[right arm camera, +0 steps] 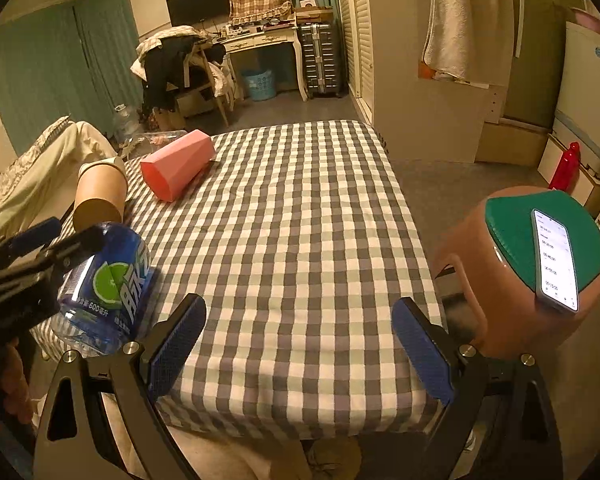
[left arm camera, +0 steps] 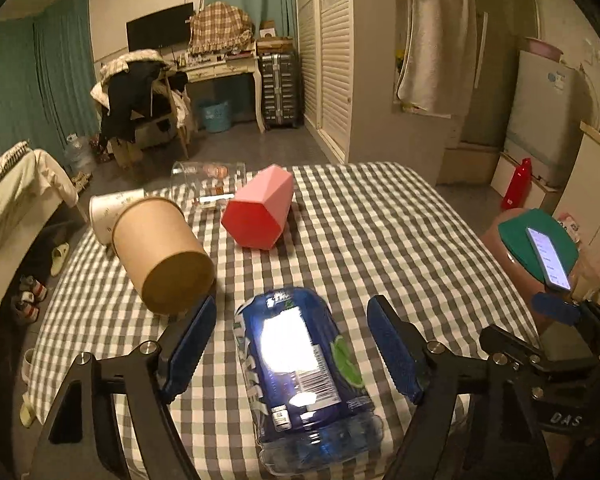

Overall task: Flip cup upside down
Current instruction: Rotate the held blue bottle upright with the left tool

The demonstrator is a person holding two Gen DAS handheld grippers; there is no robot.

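My left gripper [left arm camera: 292, 344] is spread wide, straddling the blue bottle [left arm camera: 304, 376] without contact. My right gripper [right arm camera: 298, 344] is spread, holding nothing, above the checked tablecloth [right arm camera: 300, 220].

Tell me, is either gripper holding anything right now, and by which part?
Nothing is held. The left gripper is open around the blue bottle without touching it; the right gripper is open over the table.
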